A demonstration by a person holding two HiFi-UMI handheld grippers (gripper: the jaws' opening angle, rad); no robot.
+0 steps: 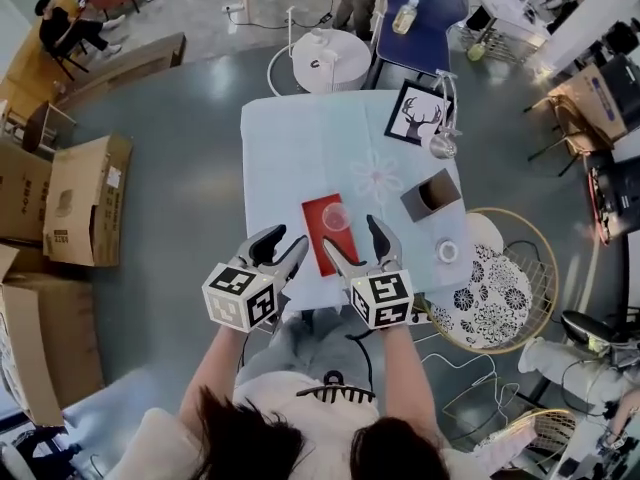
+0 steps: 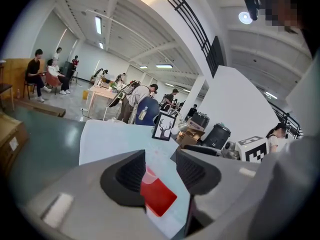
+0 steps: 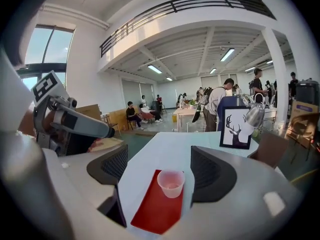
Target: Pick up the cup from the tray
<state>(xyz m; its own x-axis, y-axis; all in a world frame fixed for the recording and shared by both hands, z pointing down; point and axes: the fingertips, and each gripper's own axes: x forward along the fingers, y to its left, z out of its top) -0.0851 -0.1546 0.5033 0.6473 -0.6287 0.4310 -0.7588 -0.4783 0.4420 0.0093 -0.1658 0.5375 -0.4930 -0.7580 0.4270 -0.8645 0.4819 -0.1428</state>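
Note:
A clear plastic cup [image 1: 337,216] stands upright on a red tray [image 1: 318,230] near the front edge of the pale blue table [image 1: 290,148]. My right gripper [image 1: 352,233] hovers open just short of the tray; in the right gripper view the cup [image 3: 171,183] and tray [image 3: 155,211] show between its wide jaws, untouched. My left gripper [image 1: 287,240] is open to the left of the tray, at the table's front edge. In the left gripper view the tray [image 2: 159,198] shows through the gap and the cup [image 2: 149,174] is mostly hidden by the left jaw.
Farther back on the table are a framed deer picture [image 1: 418,113], a brown box [image 1: 432,195] and a tape roll [image 1: 447,252]. A wicker chair with a patterned cushion [image 1: 495,288] stands to the right. Cardboard boxes [image 1: 85,198] lie on the floor to the left.

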